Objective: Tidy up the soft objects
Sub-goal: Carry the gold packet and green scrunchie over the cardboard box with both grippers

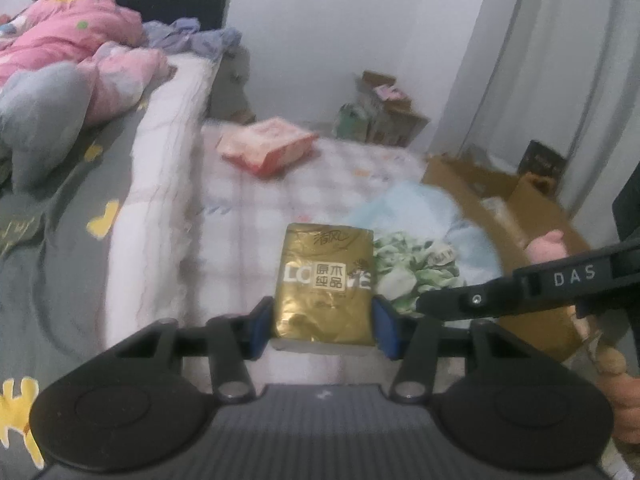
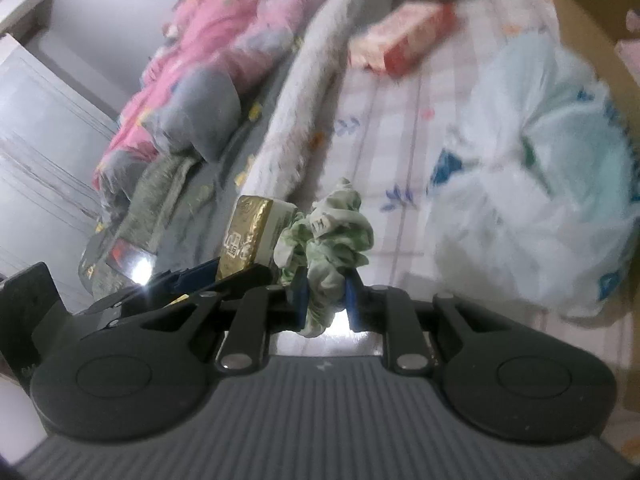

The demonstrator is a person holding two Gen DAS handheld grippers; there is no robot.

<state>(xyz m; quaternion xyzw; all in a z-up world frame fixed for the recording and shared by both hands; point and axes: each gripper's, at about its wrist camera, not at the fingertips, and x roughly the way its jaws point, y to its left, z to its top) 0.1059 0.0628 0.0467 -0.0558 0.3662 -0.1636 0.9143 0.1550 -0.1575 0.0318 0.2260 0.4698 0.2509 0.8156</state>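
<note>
Pale blue bag (image 2: 532, 184) blurred; cardboard box (image 1: 532, 216) cut off at edge

A home bedroom: bed (image 1: 60, 208) with pink quilt (image 1: 68, 28), curtain (image 1: 520, 60).

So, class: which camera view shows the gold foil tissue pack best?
The left wrist view: the gold foil tissue pack faces the camera, label readable, between the left gripper fingers. The right wrist view shows it only edge-on, beside the green-and-white scrunched cloth.

"DAS" on right gripper (image 1: 424, 304), perhaps "LOVE" on gold pack (image 1: 326, 284)
</note>
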